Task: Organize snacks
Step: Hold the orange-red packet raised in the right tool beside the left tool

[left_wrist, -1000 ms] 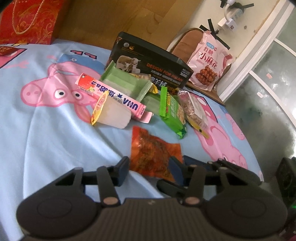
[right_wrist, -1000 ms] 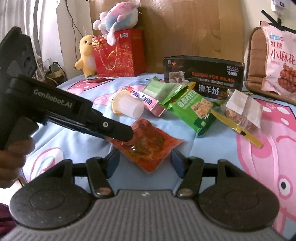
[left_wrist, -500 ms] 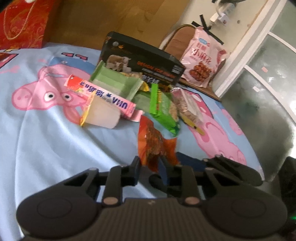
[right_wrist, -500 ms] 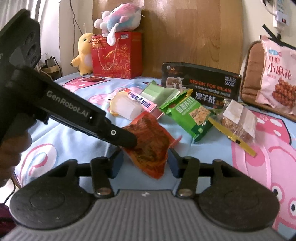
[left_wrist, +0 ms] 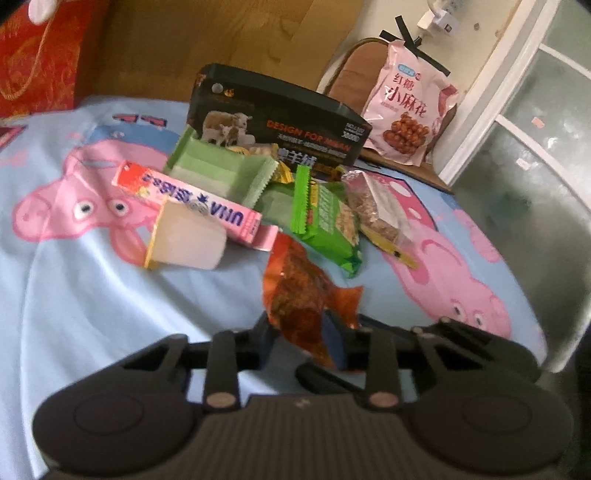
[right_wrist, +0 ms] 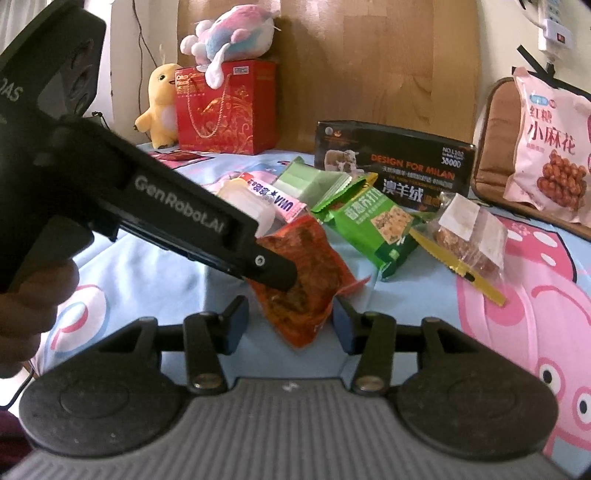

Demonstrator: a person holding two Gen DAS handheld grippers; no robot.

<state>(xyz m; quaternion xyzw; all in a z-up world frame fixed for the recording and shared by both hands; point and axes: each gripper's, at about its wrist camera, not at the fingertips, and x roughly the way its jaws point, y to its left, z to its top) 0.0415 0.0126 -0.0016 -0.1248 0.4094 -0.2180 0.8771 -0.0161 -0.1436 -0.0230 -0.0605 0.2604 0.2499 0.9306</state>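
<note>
My left gripper (left_wrist: 301,338) is shut on an orange snack packet (left_wrist: 301,295) and holds it up off the blue cloth; it also shows in the right wrist view (right_wrist: 306,273), pinched by the left gripper's fingers (right_wrist: 275,271). My right gripper (right_wrist: 290,323) is open and empty, its fingers on either side below the packet. Behind lie a jelly cup (left_wrist: 188,240), a pink UHA box (left_wrist: 192,201), a pale green pack (left_wrist: 221,171), a green cracker pack (left_wrist: 330,221) and a clear-wrapped cake (left_wrist: 376,210).
A black box (left_wrist: 273,118) stands behind the pile. A pink bag (left_wrist: 406,118) leans on a brown cushion (right_wrist: 495,136). A red gift bag (right_wrist: 225,107) with plush toys (right_wrist: 229,35) stands at the back left. The bed edge (left_wrist: 532,295) drops off on the right.
My left gripper closed on the orange packet and lifted it off the cloth, turning it upright. The right gripper stayed open below it.
</note>
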